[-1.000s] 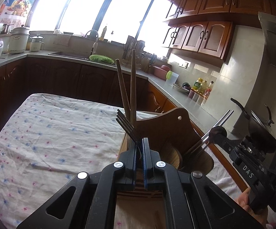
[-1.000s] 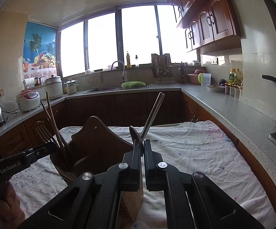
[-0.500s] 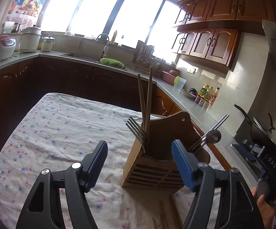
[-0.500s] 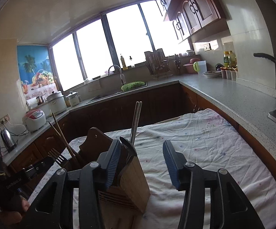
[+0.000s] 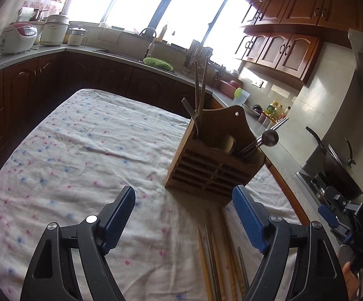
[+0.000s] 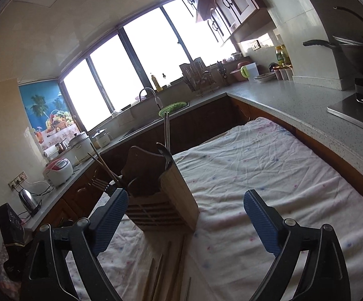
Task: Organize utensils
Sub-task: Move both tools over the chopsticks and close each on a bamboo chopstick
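- Both our jaws are spread wide and carry nothing: the left gripper (image 5: 184, 215) hangs over the cloth-covered tabletop (image 5: 81, 145), and the right gripper (image 6: 185, 213) hangs over the same cloth from the other side.
- The wooden holder (image 5: 214, 160) stands upright on the tabletop just ahead of both grippers. In its left compartment we see a fork (image 5: 190, 115) and two wooden chopsticks (image 5: 200, 85) pointing up; in its right compartment a metal spoon (image 5: 269, 138) leans outward beside metal sticks.
- The utensils yet to be sorted are loose chopsticks (image 5: 219, 255), lying on the cloth just in front of the holder, between and below our left jaws. Some look wooden, some metal; motion blur keeps us from counting them.
- We judge these sticks light, stiff and thin. The metal ones will likely be slippery and prone to roll on the soft cloth; the wooden ones should grip better against the ribbed blue pads (image 5: 249, 220).
- We would take hold near the middle of a stick, jaws across its length, pressing slightly into the cloth so the lower edge gets under it.
- They lie close together, so a grasp may catch a neighbour or scatter the row.
- The holder looks light enough to tip if bumped during the drop-in.
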Demonstrator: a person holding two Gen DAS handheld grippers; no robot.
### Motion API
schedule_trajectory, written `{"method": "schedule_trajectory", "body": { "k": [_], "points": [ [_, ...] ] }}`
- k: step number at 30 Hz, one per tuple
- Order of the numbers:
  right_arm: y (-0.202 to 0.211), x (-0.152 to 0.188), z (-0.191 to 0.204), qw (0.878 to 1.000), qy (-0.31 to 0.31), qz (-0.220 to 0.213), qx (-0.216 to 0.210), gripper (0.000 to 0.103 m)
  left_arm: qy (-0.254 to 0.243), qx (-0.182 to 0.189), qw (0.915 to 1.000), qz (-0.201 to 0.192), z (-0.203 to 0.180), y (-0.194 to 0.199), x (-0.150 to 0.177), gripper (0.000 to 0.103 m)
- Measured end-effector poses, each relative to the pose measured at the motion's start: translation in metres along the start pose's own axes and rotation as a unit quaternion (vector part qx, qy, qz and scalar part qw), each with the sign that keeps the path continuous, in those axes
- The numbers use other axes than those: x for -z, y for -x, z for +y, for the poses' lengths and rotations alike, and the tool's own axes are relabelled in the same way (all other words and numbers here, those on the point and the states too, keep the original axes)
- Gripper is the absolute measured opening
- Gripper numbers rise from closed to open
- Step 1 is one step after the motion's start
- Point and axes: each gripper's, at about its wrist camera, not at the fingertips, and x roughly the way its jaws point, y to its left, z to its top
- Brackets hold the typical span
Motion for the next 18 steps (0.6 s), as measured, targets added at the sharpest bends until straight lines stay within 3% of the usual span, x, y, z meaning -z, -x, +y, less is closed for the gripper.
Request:
{"method": "schedule_trajectory", "body": {
  "k": [9,18],
  "points": [
    [0.019,0.037,-0.012,0.999,-0.012,0.036,0.014,0.095,0.01,-0.011,0.9989,0.044,-0.005,0.009,0.021,0.08],
    [0.019,0.054,-0.015,0.997,-0.012,0.065,0.028,0.095,-0.011,-0.029,0.997,0.071,-0.015,0.008,0.026,0.08]
  ]
}}
